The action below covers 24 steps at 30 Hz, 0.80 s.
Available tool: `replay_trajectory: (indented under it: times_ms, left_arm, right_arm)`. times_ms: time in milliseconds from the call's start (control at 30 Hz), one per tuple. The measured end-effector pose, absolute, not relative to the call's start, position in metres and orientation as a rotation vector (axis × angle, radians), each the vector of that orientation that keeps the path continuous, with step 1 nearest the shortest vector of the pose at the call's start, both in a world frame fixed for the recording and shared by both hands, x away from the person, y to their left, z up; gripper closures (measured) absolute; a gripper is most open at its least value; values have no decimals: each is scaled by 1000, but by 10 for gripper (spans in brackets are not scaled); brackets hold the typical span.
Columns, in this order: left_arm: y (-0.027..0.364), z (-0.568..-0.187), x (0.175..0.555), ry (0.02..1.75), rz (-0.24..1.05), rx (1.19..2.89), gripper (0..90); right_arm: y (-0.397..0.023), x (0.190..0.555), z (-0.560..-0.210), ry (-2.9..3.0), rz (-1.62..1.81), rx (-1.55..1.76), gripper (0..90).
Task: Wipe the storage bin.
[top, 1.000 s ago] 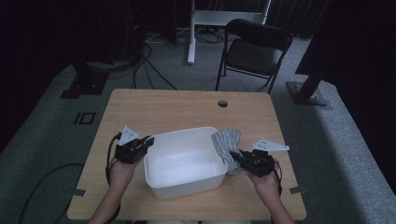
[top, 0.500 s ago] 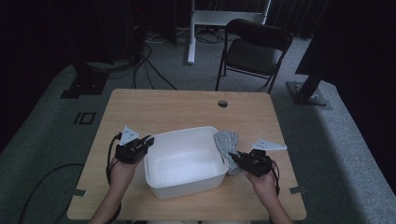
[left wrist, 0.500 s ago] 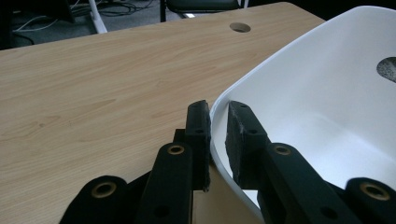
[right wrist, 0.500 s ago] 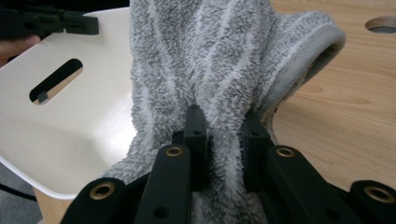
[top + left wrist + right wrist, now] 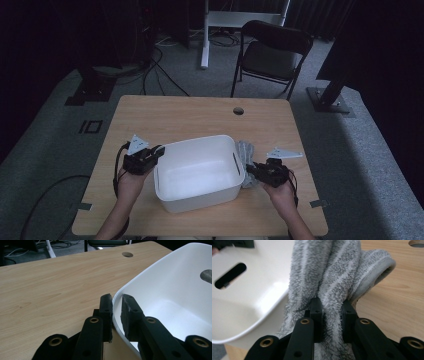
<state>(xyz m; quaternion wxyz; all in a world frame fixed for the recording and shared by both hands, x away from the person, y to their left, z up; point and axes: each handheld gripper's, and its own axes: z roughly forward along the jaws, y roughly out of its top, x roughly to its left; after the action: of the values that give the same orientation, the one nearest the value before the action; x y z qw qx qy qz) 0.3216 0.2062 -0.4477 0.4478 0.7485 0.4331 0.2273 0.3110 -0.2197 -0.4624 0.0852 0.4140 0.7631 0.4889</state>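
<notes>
Left gripper (image 5: 117, 307): jaws clenched on the rim of the white tub (image 5: 175, 302), one black pad outside the wall, the other inside. In the high view this left gripper (image 5: 159, 151) sits at the tub's left edge, the person's left hand (image 5: 131, 176) behind it, a grey three-cornered plate on top.

Right gripper (image 5: 332, 310): jaws clamped on a fold of the grey towel (image 5: 337, 272); the fluffy pile is pinched between the two pads and rises above them. In the high view the right gripper (image 5: 250, 170) lies just beside the tub's right wall, the right hand (image 5: 278, 187) behind it.

Grey towel (image 5: 246, 156): bunched on the table, pressed against the outside of the tub's right wall, its far end resting on the wood. It lies outside the tub.

White tub (image 5: 197, 172): rectangular plastic basin, upright, on the near half of the table between the two grippers; a slot handle shows in its right wall. Its floor is bare white.

Table (image 5: 190, 117): light wood top with a round cable hole (image 5: 238, 110) near the far edge.

Surroundings: a black folding chair (image 5: 272, 55) stands beyond the table on grey carpet, with a white desk frame (image 5: 205, 35) and loose cables (image 5: 165, 55) behind.
</notes>
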Motion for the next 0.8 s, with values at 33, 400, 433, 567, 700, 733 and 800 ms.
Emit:
replay_trajectory:
  times_ms: [33,400,433,567,700,733,800]
  left_arm:
    - [206,-448,322,1071,566,1854,792]
    - [203,-448,323,1080,569,1854,792]
    - [203,-448,323,1080,569,1854,792]
    - [203,-448,323,1080,570,1854,791]
    - [204,-448,323,1077,568,1855,792]
    - [204,-448,323,1076,568,1856,792]
    - [204,-448,323,1074,566,1858,791]
  right_arm:
    - [-220,311,-461,2266,1465,1234,772]
    - [-212,325,-457,2303,1466,1210,775]
    - [-212,325,-457,2303,1466,1210,775]
    - [-209,330,-468,2326,1427,1238,776]
    - [-212,333,-465,2313,1428,1240,775]
    - [-213,335,-463,2308,1432,1239,774]
    - [-215,336,-458,2285,1454,1239,774]
